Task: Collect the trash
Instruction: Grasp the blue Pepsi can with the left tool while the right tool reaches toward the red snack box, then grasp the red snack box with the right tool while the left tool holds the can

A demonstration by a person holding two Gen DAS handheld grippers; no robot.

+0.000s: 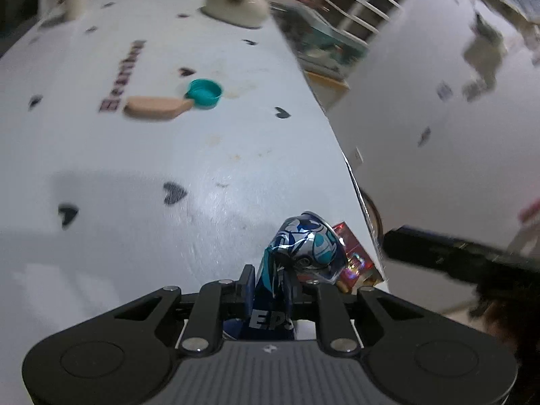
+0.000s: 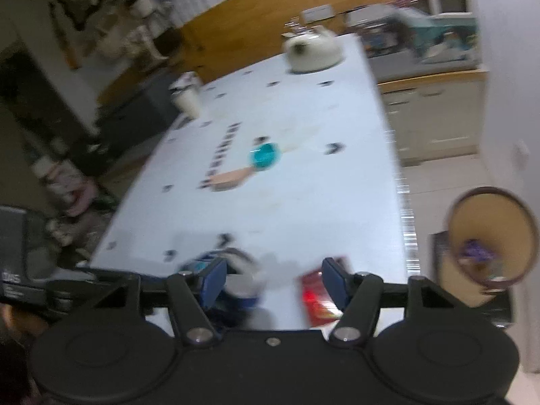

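While my left gripper point(image 1: 268, 290) is clamped on the crushed blue metal can point(image 1: 297, 253) to carry it off, my right gripper point(image 2: 273, 280) stands with jaws apart beside the red shiny wrapper point(image 2: 315, 298), lying near the white table point(image 2: 303, 202) edge, close to the round brown bin point(image 2: 492, 236).

The left gripper point(image 1: 268, 281) clamps a crushed blue can point(image 1: 300, 246); a red wrapper point(image 1: 352, 253) lies just right of it.
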